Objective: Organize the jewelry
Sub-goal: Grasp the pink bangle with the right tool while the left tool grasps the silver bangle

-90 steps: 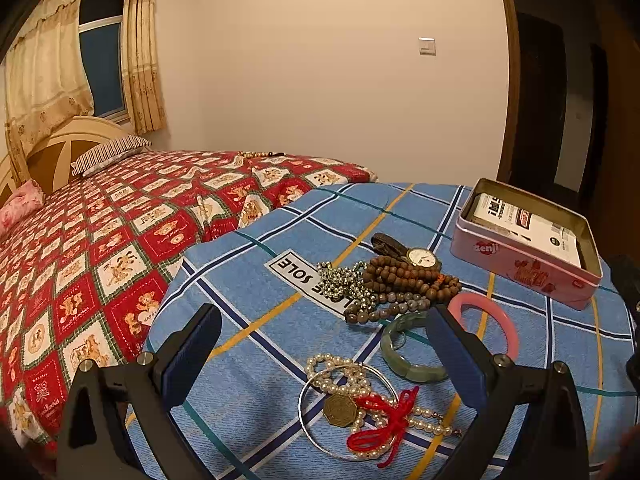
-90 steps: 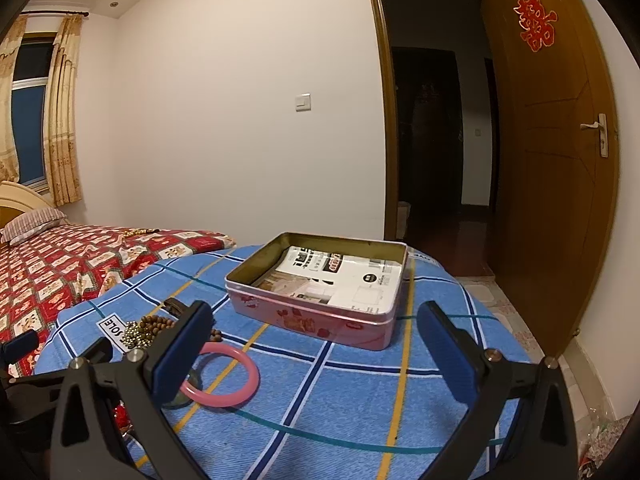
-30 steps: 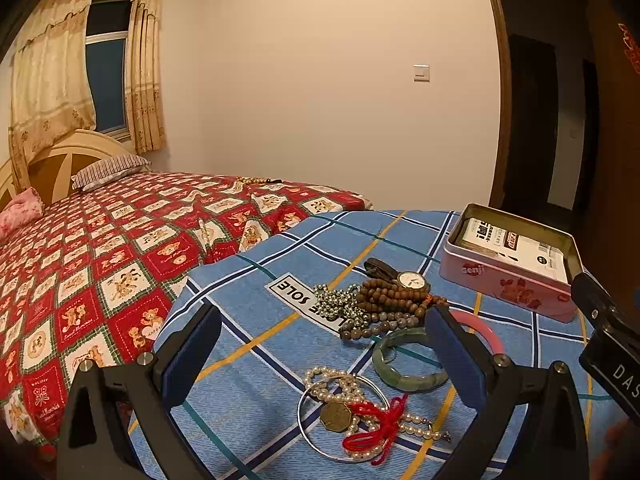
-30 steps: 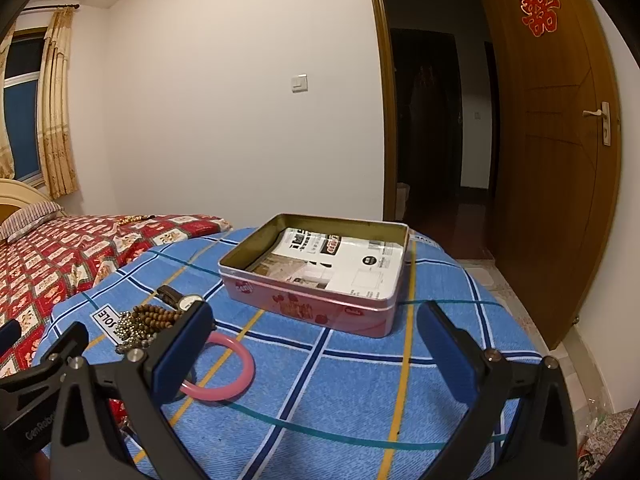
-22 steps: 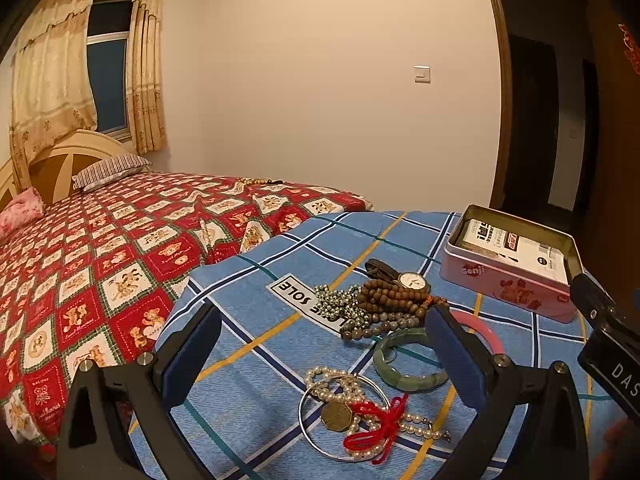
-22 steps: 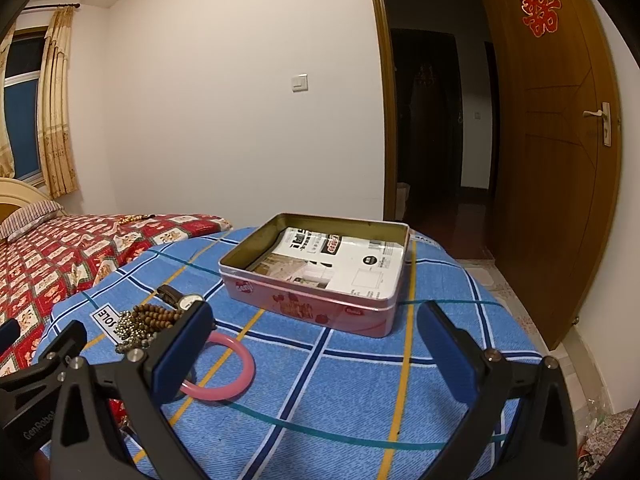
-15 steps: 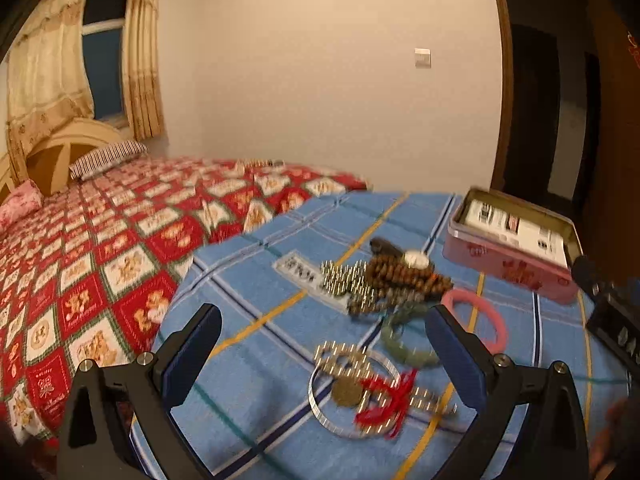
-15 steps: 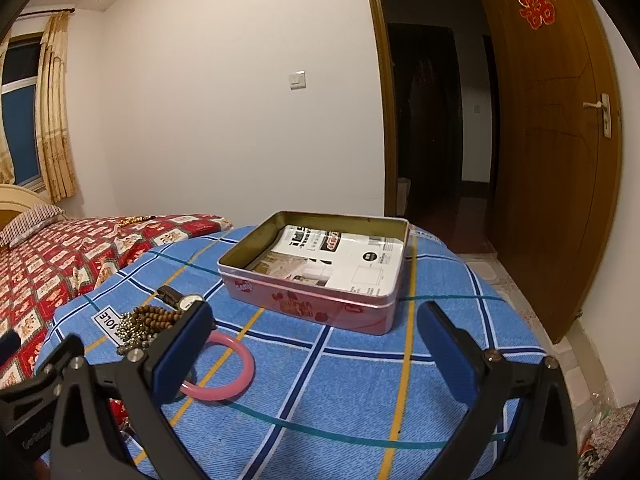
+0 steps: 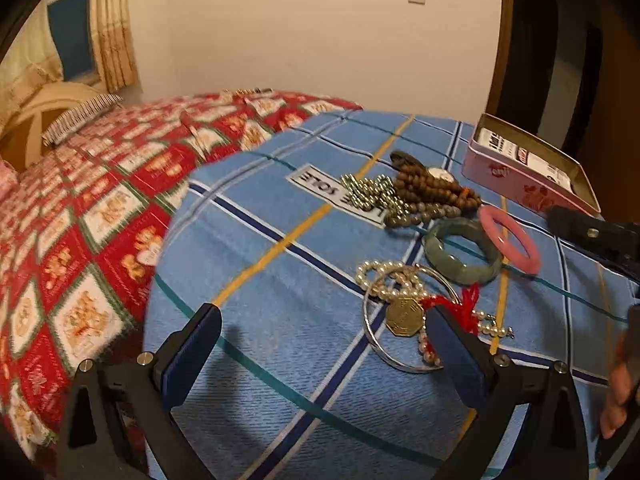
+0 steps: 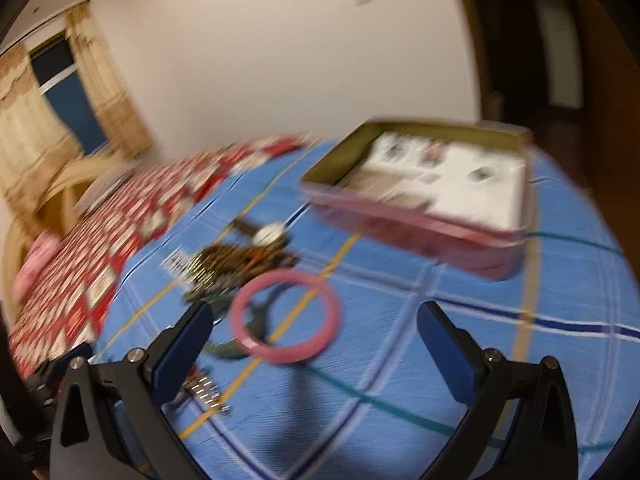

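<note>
Jewelry lies on a blue checked cloth [image 9: 280, 300]. A pink bangle [image 9: 508, 238] [image 10: 286, 316] rests beside a green jade bangle [image 9: 462, 256]. Brown bead strands [image 9: 436, 192], a watch [image 9: 440, 174] and silver beads [image 9: 368, 192] form a pile behind them. A pearl string with a silver hoop, a brass coin [image 9: 404, 316] and a red knot lies nearest. My left gripper [image 9: 324, 350] is open and empty, just left of that pearl pile. My right gripper [image 10: 314, 344] is open and empty above the pink bangle. An open pink tin [image 9: 528, 176] [image 10: 424, 216] holds a white printed packet.
A bed with a red patterned cover [image 9: 100, 200] lies to the left of the cloth. A dark doorway [image 9: 560, 60] stands at the back right. The right gripper's black body [image 9: 592, 236] and a hand [image 9: 620, 392] show at the right edge of the left wrist view.
Both grippers have tilted down and come closer to the jewelry. The right wrist view has swung left onto the pink bangle and is blurred by motion. Both stay open.
</note>
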The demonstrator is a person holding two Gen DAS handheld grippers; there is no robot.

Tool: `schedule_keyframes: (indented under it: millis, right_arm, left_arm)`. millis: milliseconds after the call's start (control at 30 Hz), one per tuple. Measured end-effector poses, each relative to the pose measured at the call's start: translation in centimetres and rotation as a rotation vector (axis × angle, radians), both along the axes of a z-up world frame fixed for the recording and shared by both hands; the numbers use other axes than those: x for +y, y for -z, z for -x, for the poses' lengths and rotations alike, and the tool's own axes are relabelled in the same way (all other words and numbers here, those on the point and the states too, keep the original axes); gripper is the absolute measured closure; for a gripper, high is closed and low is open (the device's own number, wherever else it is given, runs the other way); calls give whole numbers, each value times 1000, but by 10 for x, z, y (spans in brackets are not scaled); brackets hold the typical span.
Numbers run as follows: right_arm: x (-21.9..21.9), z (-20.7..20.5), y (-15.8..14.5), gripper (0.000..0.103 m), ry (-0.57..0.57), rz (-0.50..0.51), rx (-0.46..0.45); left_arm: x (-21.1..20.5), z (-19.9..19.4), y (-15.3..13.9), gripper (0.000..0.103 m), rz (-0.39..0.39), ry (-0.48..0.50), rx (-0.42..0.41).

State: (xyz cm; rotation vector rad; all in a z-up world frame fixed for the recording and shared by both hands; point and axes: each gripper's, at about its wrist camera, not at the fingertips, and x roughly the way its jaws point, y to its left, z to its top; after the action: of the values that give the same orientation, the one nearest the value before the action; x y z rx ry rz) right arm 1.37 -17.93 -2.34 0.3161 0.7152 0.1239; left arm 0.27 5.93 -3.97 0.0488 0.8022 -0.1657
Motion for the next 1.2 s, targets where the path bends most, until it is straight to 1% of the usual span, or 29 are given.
schedule_keyframes:
  millis: [33,100,167,200,233,367,400,467,533,633,733,800,867,900,967,1000,1033,1100,1133,1167,1200]
  right_arm:
    - [4,-7,3,0,-38,-17,22]
    - [12,-18,9,0,-88,-11,54]
    - [22,-31,19,1,-108,36,92]
    - [24,-36,23,5,-112,44,110]
    - [24,-40,27,5,-114,44,137]
    - [31,-45,27,11,-125,81,142]
    - [32,-45,28,15,-122,105,138]
    - [34,-45,28,19,-127,137,134]
    - [31,-44,28,19,-149,116,127]
    - [22,-42,27,20,-148,60,113]
    - [11,-38,25,20,-118,2,87]
    - [3,-30,17,20,-92,-29,38]
    - [-3,-19,6,20,-44,-12,-31]
    - [-4,-15,2,20,-18,9,-52]
    - [-7,-9,-1,20,21,40,-74]
    - [-10,-7,-2,20,35,43,-80]
    - [-12,-6,-3,20,44,38,-84]
    - [-16,-5,-2,20,56,29,-81]
    - [-16,-5,-2,20,59,26,-78]
    - [-16,-5,-1,20,61,21,-75]
    - [-16,-5,-1,20,62,18,-75]
  left_arm:
    - [1,-1,0,2,10,8,6]
    - [0,-1,0,2,20,24,12]
    - [-2,-1,1,2,22,41,15]
    - [-4,0,0,2,22,52,13]
    - [-6,1,0,2,22,66,11]
    - [-14,1,-1,2,10,96,16]
    - [-14,0,-1,2,5,99,15]
    - [-16,1,-1,2,-3,105,13]
    - [-16,0,-1,2,-6,103,13]
    - [-13,1,-2,2,5,90,7]
    - [-8,3,-3,2,35,87,-5]
    - [-8,6,-5,2,73,115,-9]
    - [-13,8,-5,2,112,153,7]
    - [-18,8,-3,2,140,181,34]
    - [-27,5,-1,2,158,201,66]
    - [-31,2,1,2,145,196,84]
    - [-36,-4,6,2,110,173,118]
    - [-40,-15,13,2,72,127,168]
    - [-41,-15,12,5,65,116,163]
    - [-41,-15,11,14,59,106,156]
    - [-41,-14,11,18,47,92,152]
